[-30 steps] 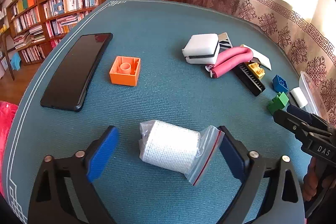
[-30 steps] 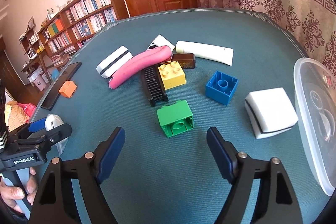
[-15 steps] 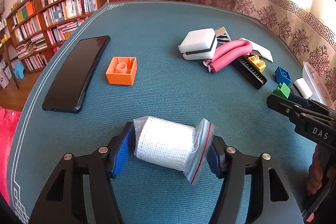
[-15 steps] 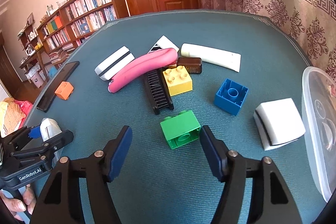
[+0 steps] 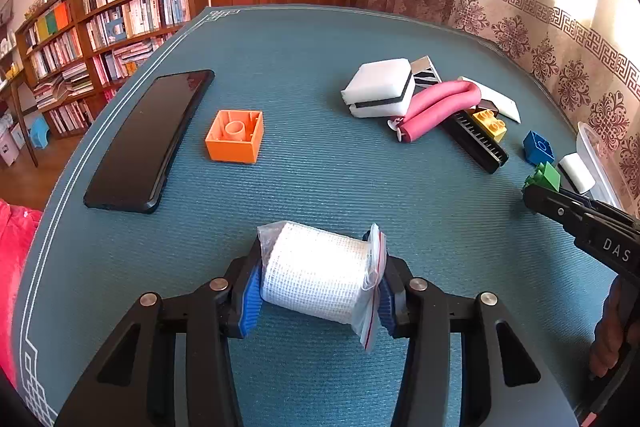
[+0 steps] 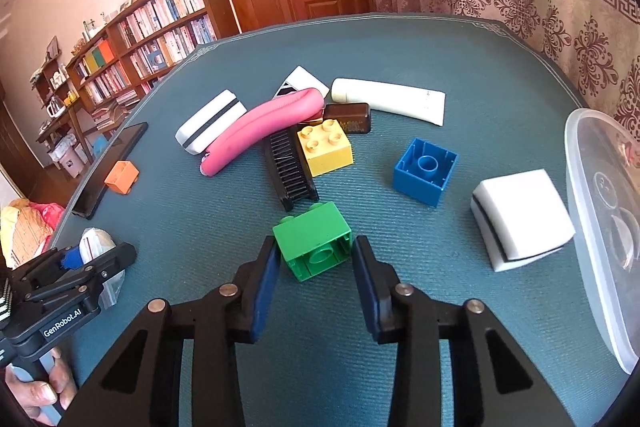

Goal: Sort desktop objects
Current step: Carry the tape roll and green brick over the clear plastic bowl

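A white gauze roll in a clear zip bag (image 5: 316, 275) lies on the blue table mat (image 5: 320, 67). My left gripper (image 5: 320, 261) is closing, and its blue pads press on both ends of the roll. A green toy brick (image 6: 314, 245) sits between the blue pads of my right gripper (image 6: 315, 259), whose jaws are also closing and touch its two sides. The left wrist view shows the green brick (image 5: 545, 177) at the right gripper's tip. A hand holds each gripper's handle.
A black phone (image 5: 148, 139) and an orange brick (image 5: 235, 137) lie at the left. Beyond the green brick are a pink foam tube (image 6: 260, 131), black comb (image 6: 290, 167), yellow brick (image 6: 326, 151), blue brick (image 6: 424, 171) and white sponge (image 6: 520, 219). A clear container (image 6: 592, 227) stands at the right edge.
Both grippers went from wide open to closed in. The left pads now clamp the bagged roll. The right gripper moved slightly forward, and its pads reached the green brick's sides.
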